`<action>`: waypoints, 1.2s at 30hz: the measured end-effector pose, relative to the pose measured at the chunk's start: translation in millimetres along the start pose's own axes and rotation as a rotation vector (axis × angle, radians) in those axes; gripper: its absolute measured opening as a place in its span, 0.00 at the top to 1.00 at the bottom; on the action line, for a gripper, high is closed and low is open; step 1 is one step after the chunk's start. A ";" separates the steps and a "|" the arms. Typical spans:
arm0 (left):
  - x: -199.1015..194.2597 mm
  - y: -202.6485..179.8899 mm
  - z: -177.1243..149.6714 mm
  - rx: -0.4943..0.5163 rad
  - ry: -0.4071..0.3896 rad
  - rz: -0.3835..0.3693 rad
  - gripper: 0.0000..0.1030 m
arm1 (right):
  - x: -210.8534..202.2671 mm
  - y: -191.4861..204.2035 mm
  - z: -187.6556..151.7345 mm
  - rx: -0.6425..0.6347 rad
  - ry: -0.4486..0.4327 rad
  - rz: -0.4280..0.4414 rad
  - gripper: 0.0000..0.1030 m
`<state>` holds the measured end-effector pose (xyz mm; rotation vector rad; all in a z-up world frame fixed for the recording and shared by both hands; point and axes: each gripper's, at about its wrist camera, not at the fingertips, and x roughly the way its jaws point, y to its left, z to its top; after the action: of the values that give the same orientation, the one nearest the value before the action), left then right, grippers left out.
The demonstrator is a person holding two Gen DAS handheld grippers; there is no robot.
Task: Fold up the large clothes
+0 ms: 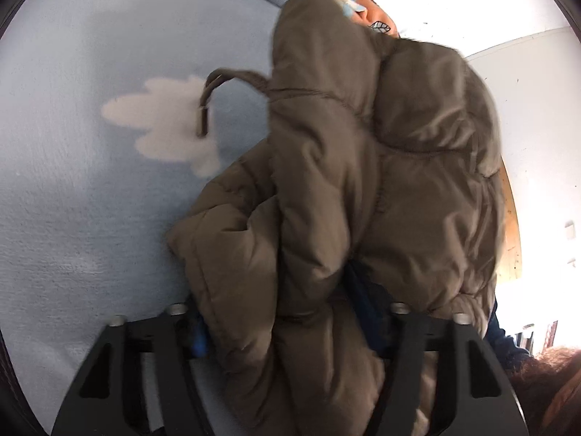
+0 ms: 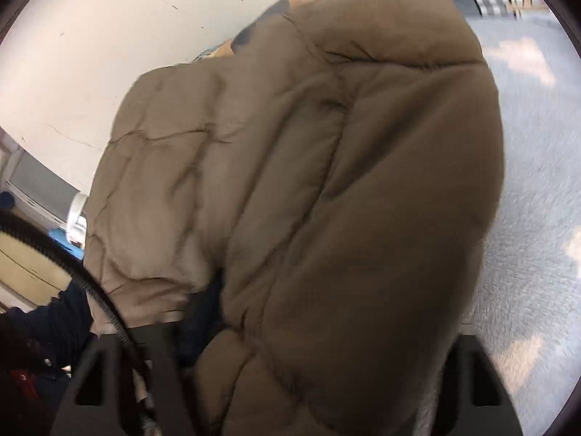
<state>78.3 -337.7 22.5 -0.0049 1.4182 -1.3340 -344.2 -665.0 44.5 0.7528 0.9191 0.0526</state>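
Much of the scene is hidden from me. The brown quilted puffer jacket [image 1: 326,189] fills the middle of both wrist views, and the right wrist view is blurred, so its seams look soft. My left gripper [image 1: 290,330] shows only its two black finger bases at the lower edge; the fingertips are buried under the padded cloth. A thick fold of the jacket runs between these fingers and they look clamped on it, though I cannot see the pads themselves. My right gripper [image 2: 290,341] is covered in the same way: a bulky roll of jacket sits between its dark fingers, which seem closed on it.

The jacket hangs bunched in front of me, lifted above the pale blue fleece blanket with white cloud shapes [image 1: 90,200]. A brown drawstring cord [image 1: 218,87] dangles from the jacket's left side over one white cloud. At the far edge of the blanket a patterned orange and blue cloth [image 1: 366,11] is cut off by the jacket. A black cable [image 2: 98,290] curves across the lower left of the right view, beside a dark blue sleeve [image 2: 61,312].

I see no containers. Both grippers point downward at a slant toward the blanket.
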 end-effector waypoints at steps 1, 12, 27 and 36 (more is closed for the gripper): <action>-2.2 -9.9 2.2 0.033 -0.013 0.030 0.53 | -5.6 7.1 -1.8 -0.019 -0.012 -0.029 0.54; -34.5 -77.5 9.5 0.089 -0.120 0.134 0.69 | -44.6 70.8 -8.3 -0.154 -0.102 -0.244 0.66; -128.3 -160.7 -89.4 0.173 -0.185 0.089 0.69 | -159.1 186.0 -39.2 -0.238 -0.205 -0.230 0.68; -118.6 -157.6 -184.5 0.112 -0.138 0.077 0.69 | -162.2 201.0 -105.1 -0.170 -0.152 -0.247 0.68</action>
<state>-103.6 -192.8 159.8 0.0310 1.2148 -1.3224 -469.1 -511.8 241.1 0.4748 0.8447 -0.1410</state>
